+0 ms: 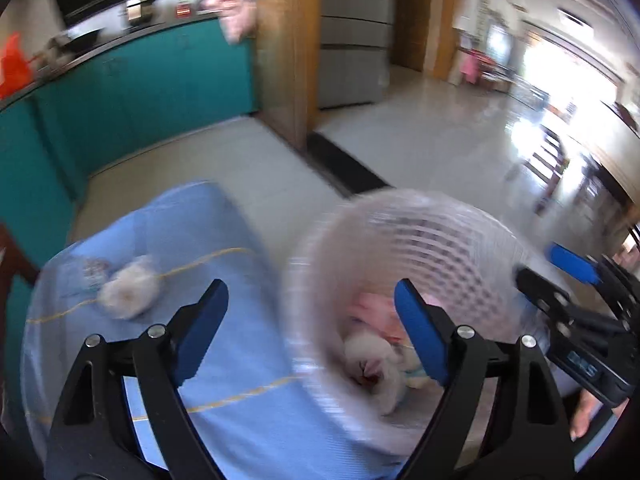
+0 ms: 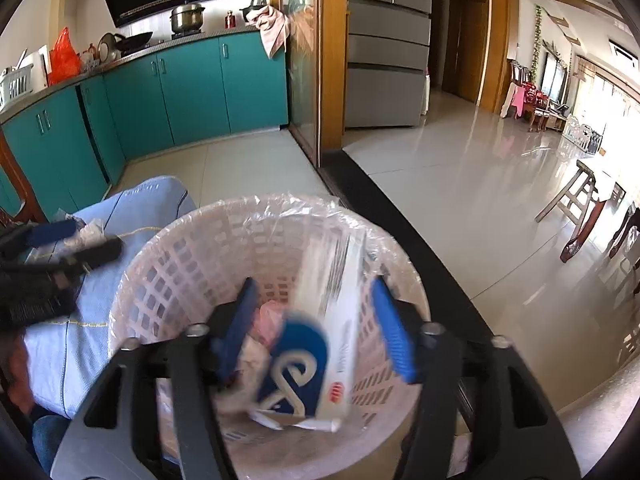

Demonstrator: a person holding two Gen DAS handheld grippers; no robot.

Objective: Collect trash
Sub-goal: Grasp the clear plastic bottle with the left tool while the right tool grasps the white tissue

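On the blue cloth (image 1: 224,360) a crumpled tissue wad (image 1: 129,292) lies ahead-left of the wide-open, empty left gripper (image 1: 308,332), while the spread right gripper (image 2: 316,330) hangs over the lined wastebasket (image 2: 192,256) around a blurred carton (image 2: 328,320), which may snag the liner.

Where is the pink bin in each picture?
Left wrist: the bin sits low and right of centre, blurred, behind the left tongs.
Right wrist: the bin fills the lower middle, right under the right tongs.
Shared landmark: the blue cloth lies just left of it in both.
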